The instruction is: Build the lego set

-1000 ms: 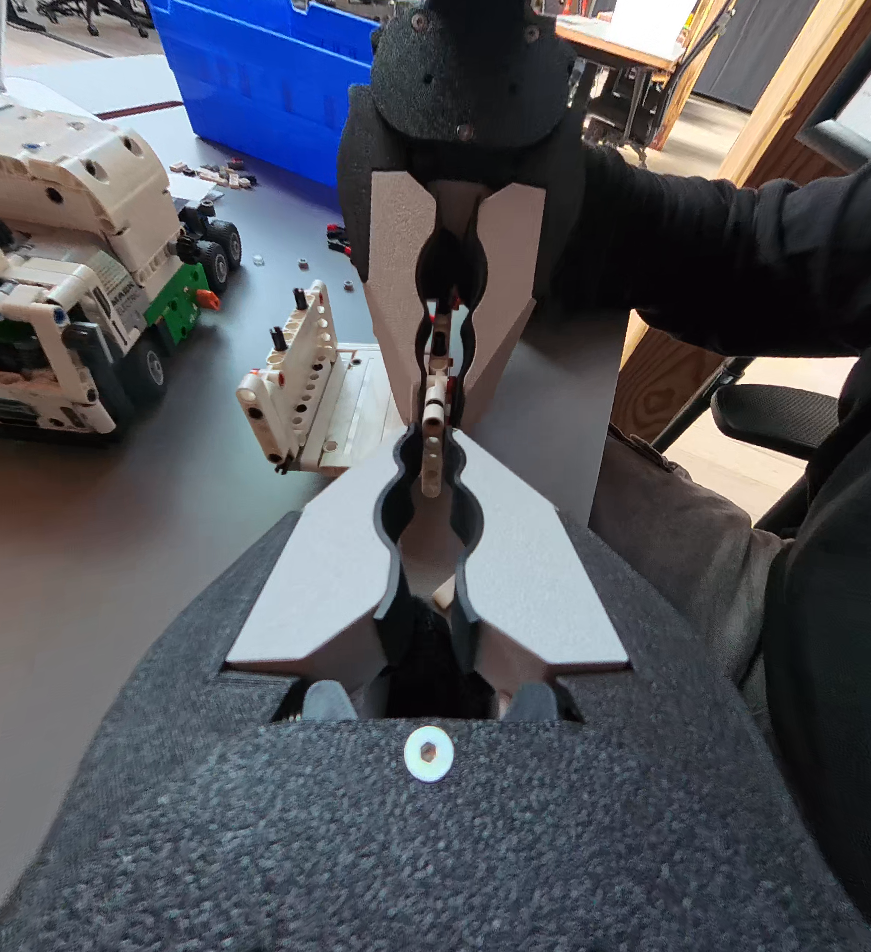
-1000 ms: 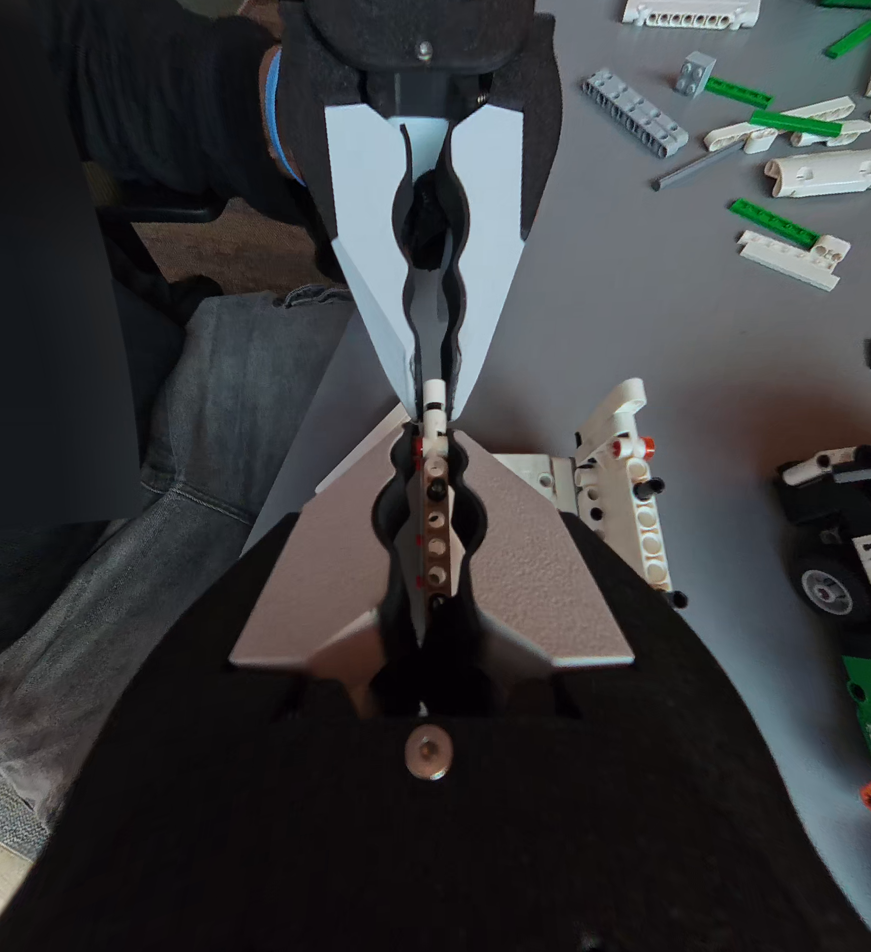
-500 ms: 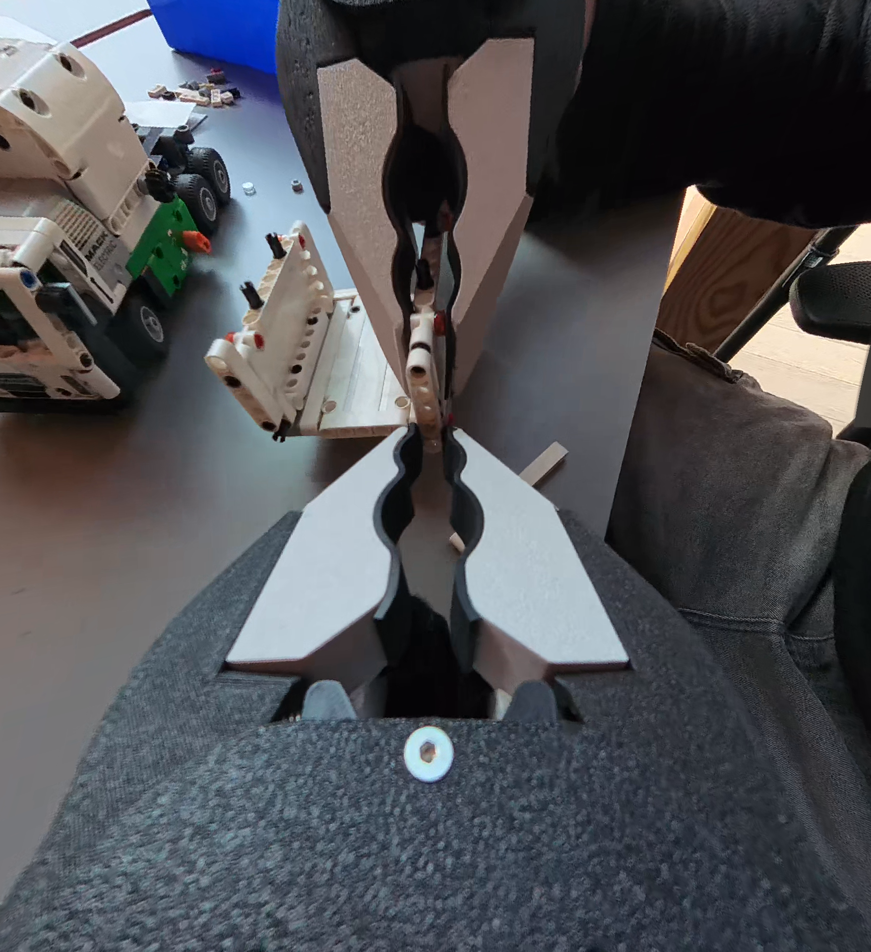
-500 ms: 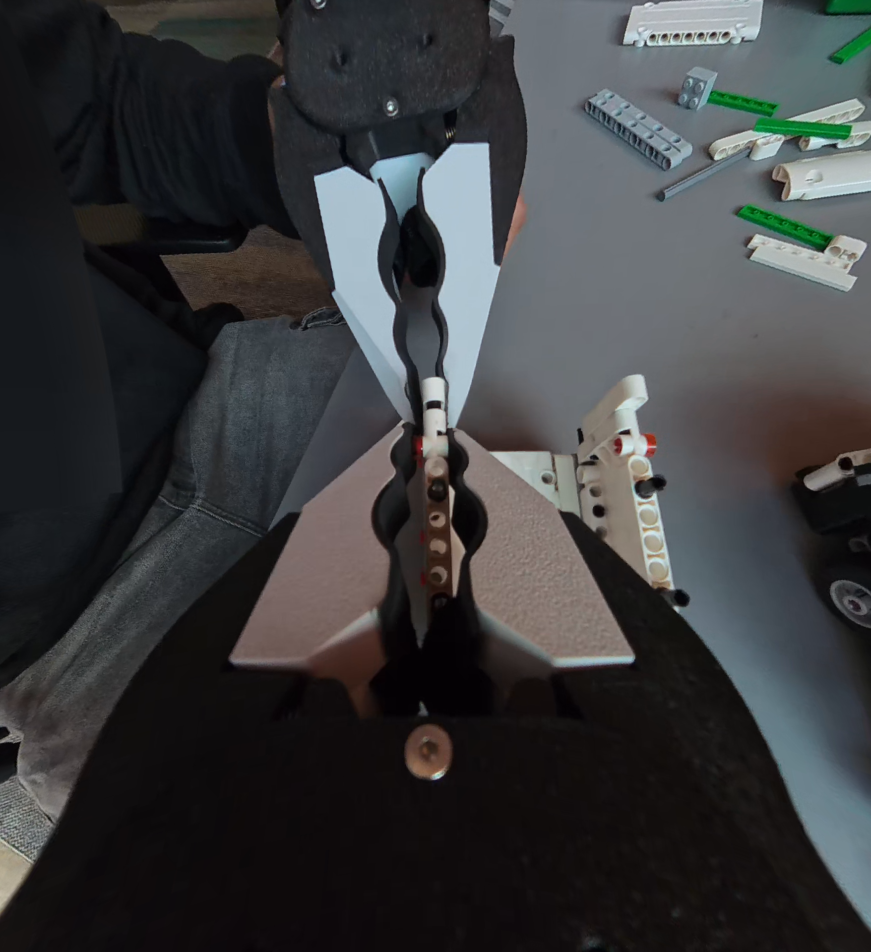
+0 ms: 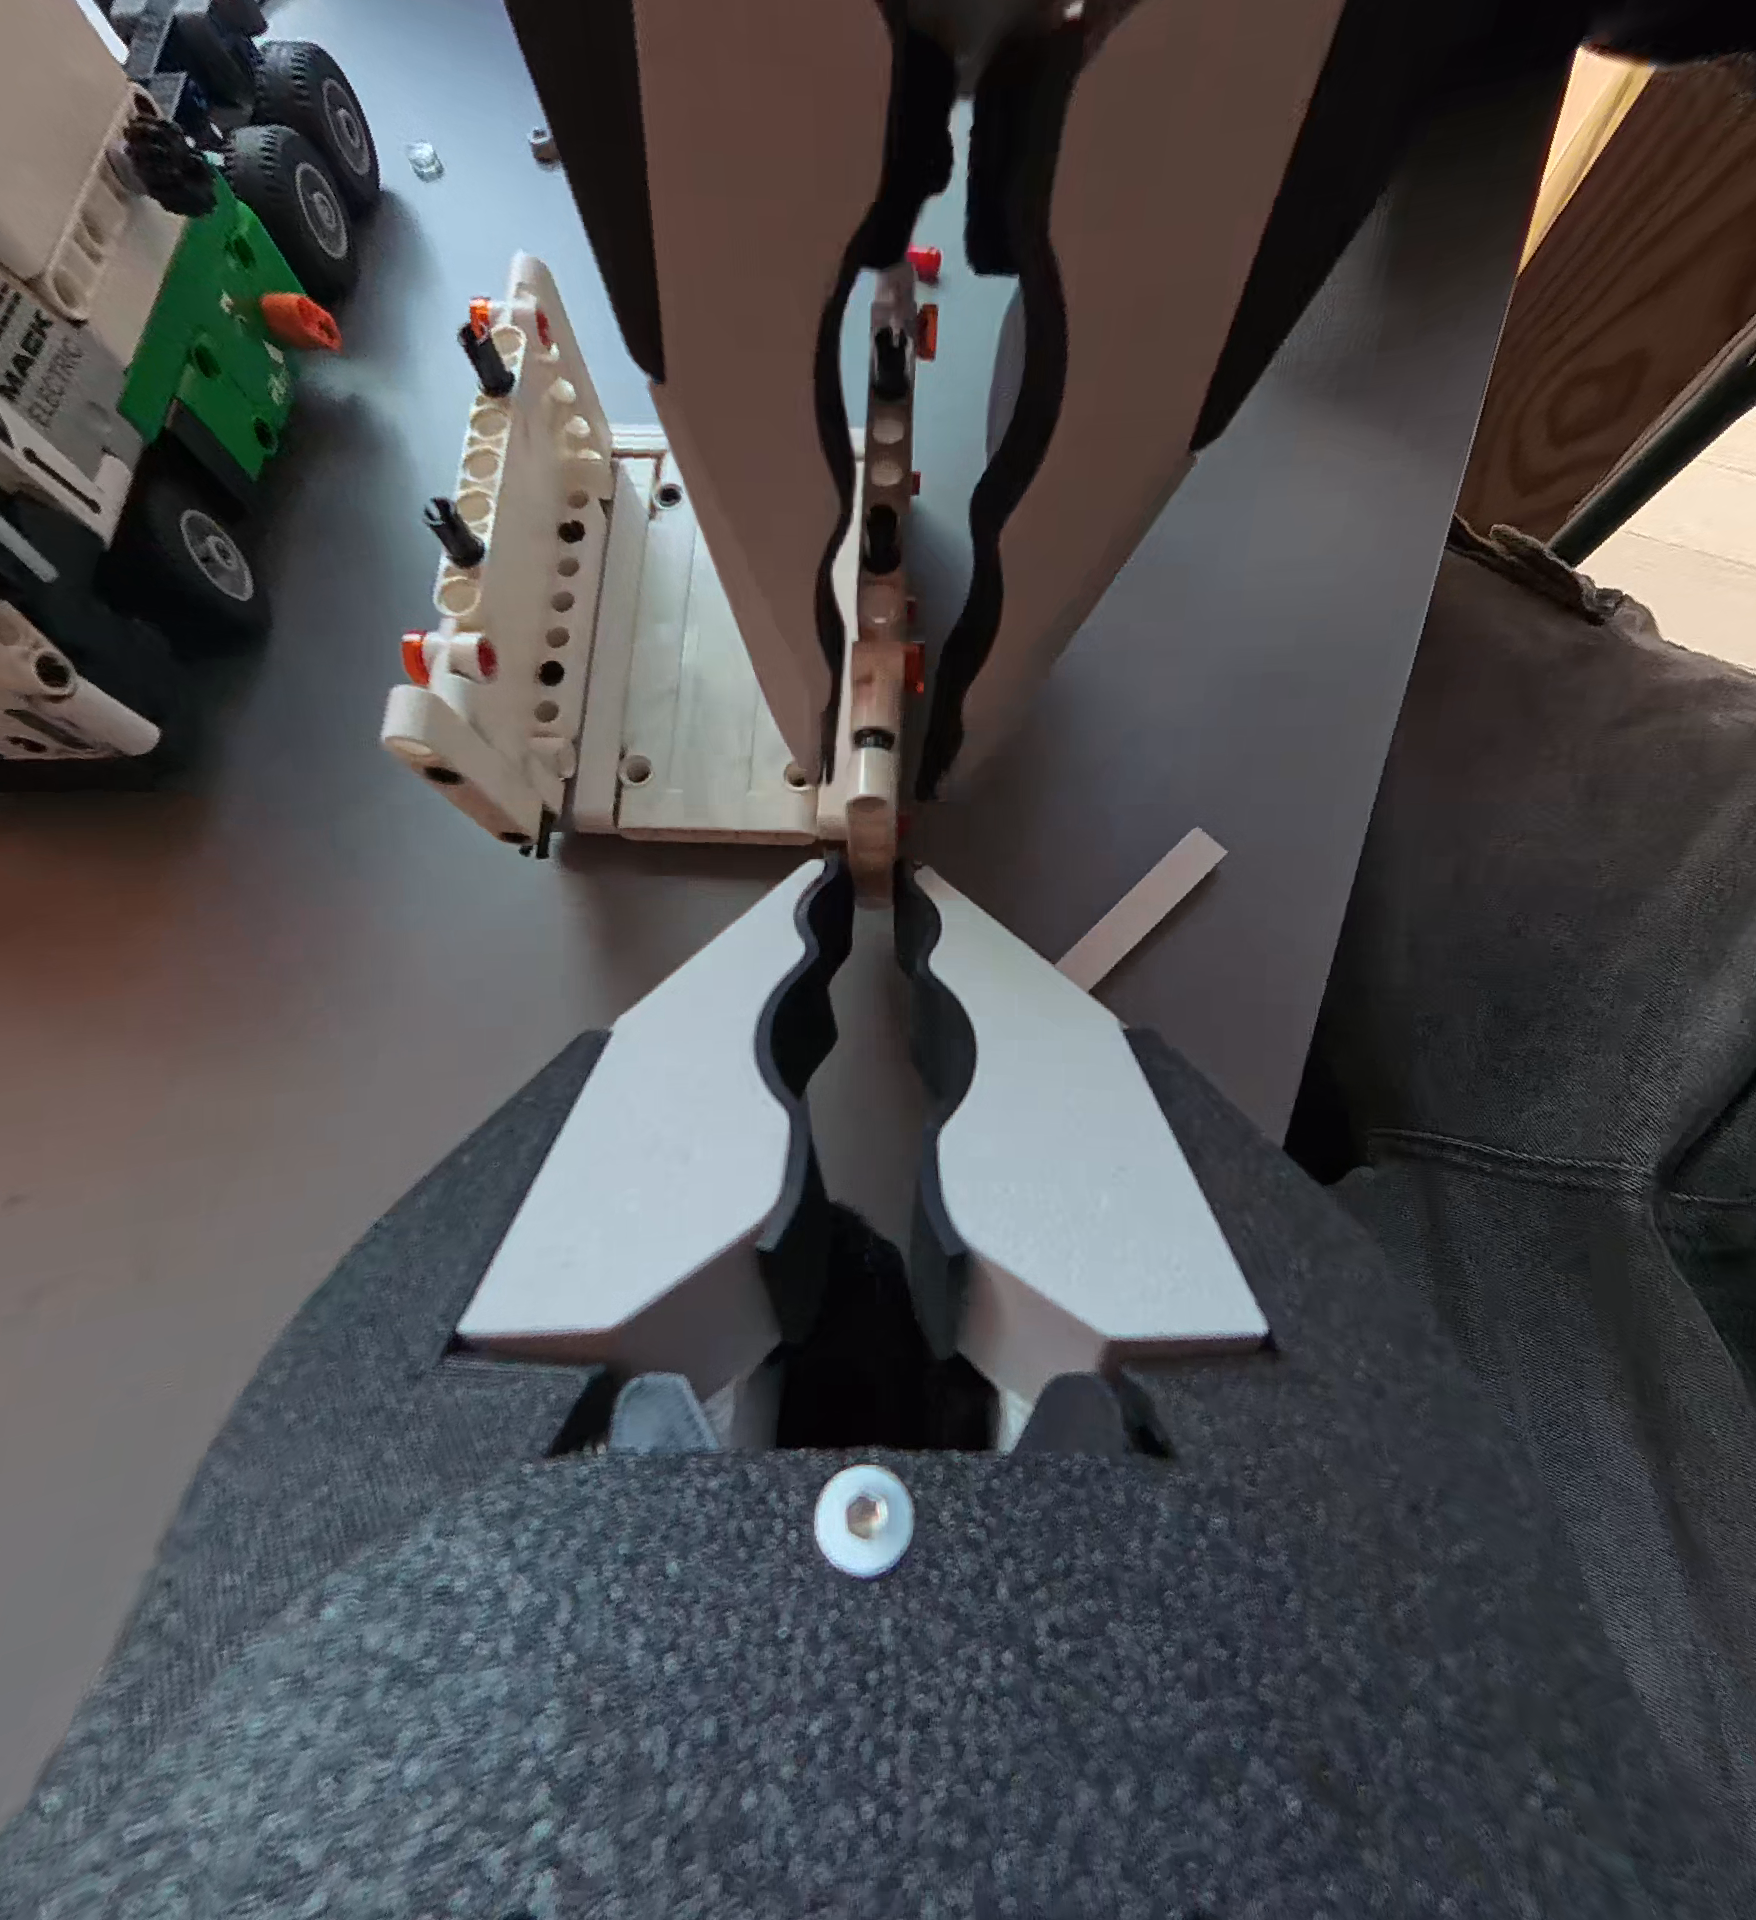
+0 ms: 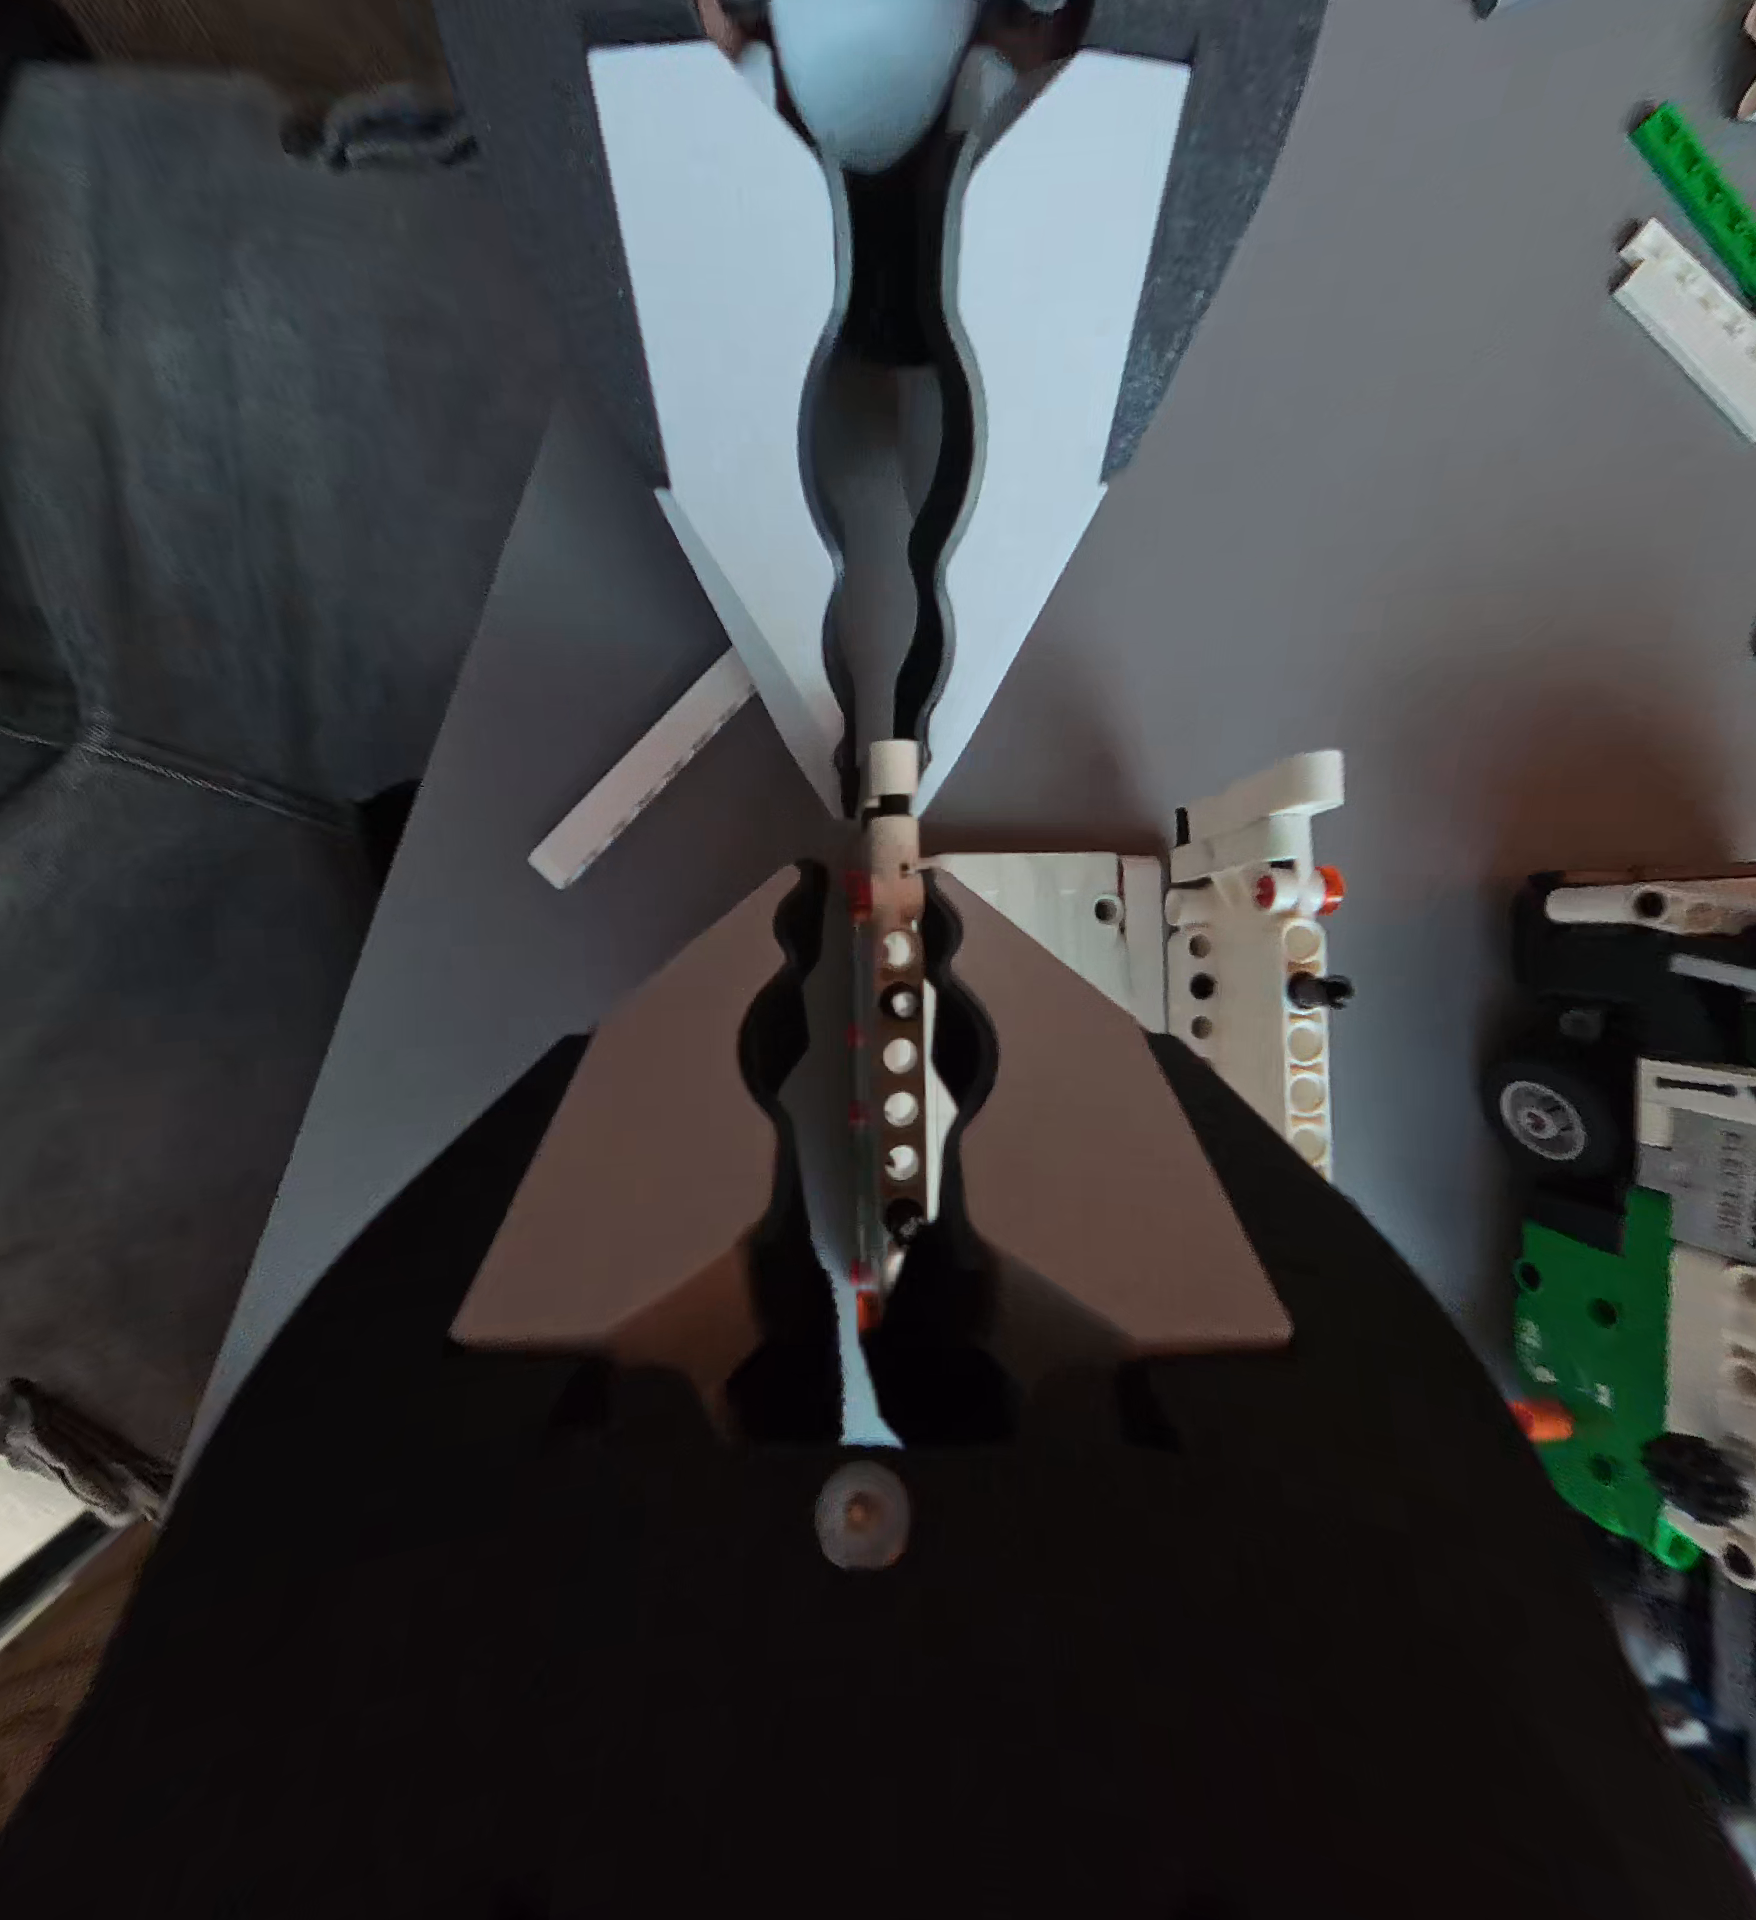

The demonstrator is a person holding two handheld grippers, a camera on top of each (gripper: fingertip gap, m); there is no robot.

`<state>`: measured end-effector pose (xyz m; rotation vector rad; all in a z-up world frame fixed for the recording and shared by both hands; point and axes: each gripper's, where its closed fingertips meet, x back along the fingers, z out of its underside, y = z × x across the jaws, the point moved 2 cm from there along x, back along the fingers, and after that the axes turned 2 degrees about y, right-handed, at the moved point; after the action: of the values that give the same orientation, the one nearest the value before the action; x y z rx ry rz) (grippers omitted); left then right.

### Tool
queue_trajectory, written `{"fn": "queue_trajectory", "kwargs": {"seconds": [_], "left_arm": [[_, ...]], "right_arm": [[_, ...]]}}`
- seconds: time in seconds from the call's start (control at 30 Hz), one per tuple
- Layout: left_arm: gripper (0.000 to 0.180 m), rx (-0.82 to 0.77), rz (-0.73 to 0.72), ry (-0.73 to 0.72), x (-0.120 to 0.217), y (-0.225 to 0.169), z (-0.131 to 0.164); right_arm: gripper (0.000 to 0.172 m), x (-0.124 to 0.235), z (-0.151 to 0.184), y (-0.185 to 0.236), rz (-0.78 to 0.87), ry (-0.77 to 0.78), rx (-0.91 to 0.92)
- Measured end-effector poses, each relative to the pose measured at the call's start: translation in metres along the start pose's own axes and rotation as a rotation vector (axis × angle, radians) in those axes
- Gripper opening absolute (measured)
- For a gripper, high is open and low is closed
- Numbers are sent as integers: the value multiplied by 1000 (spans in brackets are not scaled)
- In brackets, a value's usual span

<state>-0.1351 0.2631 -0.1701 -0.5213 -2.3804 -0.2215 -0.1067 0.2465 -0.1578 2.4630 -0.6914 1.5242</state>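
Compared with a second earlier, both grippers have descended toward the table [image 5: 178,1039]: the white beam [image 6: 900,1039] they share now reaches the white panel assembly [image 5: 645,644]; the flat strip [image 5: 1144,904] has come into view.

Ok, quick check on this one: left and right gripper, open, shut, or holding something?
Left gripper: shut on the end of the white perforated beam.
Right gripper: shut on the same white perforated beam, along its length.
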Motion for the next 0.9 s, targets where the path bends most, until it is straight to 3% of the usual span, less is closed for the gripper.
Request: {"fn": "queue_trajectory", "kwargs": {"seconds": [0.2, 0.33, 0.57, 0.8, 0.9], "left_arm": [[7, -3, 11, 24, -3, 2, 2], [7, -20, 9, 40, -5, 1, 3], [7, 11, 27, 0, -2, 2, -2], [10, 90, -51, -419, 51, 20, -40], [31, 105, -158, -454, 63, 31, -42]], "right_arm": [[9, 0, -2, -5, 19, 242, 109], [8, -3, -5, -4, -47, 252, 71], [8, -1, -12, -7, -105, 19, -6], [8, 44, -38, -28, -164, -407, -252], [8, 53, -48, -37, -164, -569, -336]]}}
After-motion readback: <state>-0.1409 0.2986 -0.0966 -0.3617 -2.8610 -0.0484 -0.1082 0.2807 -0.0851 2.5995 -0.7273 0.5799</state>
